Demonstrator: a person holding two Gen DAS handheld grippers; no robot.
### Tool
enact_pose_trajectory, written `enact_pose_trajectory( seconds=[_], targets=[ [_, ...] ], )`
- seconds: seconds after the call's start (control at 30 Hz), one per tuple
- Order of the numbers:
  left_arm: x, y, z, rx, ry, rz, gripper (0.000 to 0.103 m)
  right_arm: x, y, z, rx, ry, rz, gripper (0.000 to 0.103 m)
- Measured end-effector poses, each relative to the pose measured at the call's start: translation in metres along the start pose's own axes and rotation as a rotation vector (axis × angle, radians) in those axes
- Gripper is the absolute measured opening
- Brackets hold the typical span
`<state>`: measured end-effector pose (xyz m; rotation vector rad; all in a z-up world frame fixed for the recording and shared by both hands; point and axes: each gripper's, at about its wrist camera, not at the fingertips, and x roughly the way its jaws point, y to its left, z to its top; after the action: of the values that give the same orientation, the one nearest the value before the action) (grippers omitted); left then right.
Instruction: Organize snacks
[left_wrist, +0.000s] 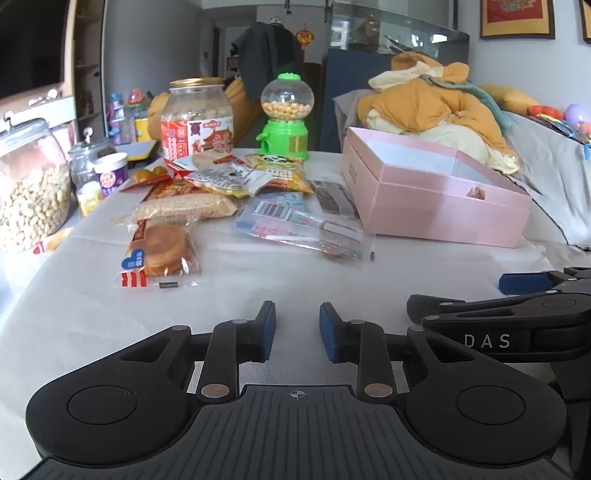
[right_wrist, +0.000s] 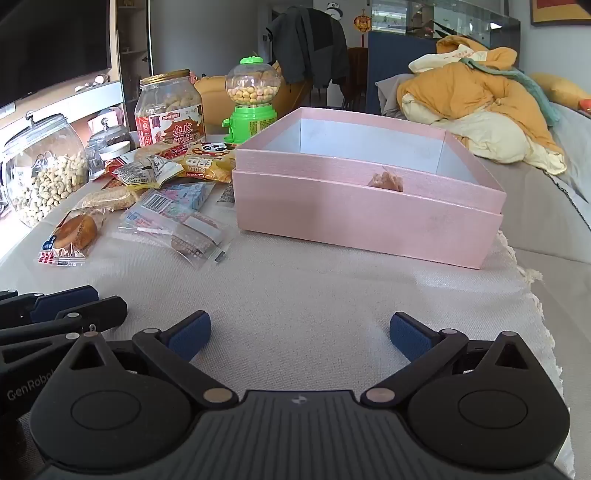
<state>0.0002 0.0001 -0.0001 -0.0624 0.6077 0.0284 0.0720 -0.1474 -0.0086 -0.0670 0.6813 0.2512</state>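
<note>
Both claws hover empty over the table

Left claw (left_wrist: 297, 330) nearly clenched, right claw (right_wrist: 300, 336) spread wide. Ahead of them: pink box (right_wrist: 369, 218) holding one wrapped snack (right_wrist: 385, 181); loose snack packets (left_wrist: 221, 199) left of it; peanut jar (left_wrist: 27, 188) far left.

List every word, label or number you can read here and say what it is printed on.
"DAS": on the right tool's arm.
"GenRob", cut off: on the left tool's arm.
"GUOBA": on the yellow snack bag.
"鱼皮花生": on the big jar's label.
Barcodes and small print on the clear snack packets: too blurred to read.
</note>
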Motion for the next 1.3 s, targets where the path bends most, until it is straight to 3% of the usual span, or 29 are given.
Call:
enact_pose_trajectory(
  seconds=[1.3],
  targets=[
    [0.0027, -0.0039, -0.0003, 0.019, -0.006, 0.016, 0.03, -0.0005, 0.0006, 0.0, 0.001, 0.0, 0.001, 0.103]
  ],
)
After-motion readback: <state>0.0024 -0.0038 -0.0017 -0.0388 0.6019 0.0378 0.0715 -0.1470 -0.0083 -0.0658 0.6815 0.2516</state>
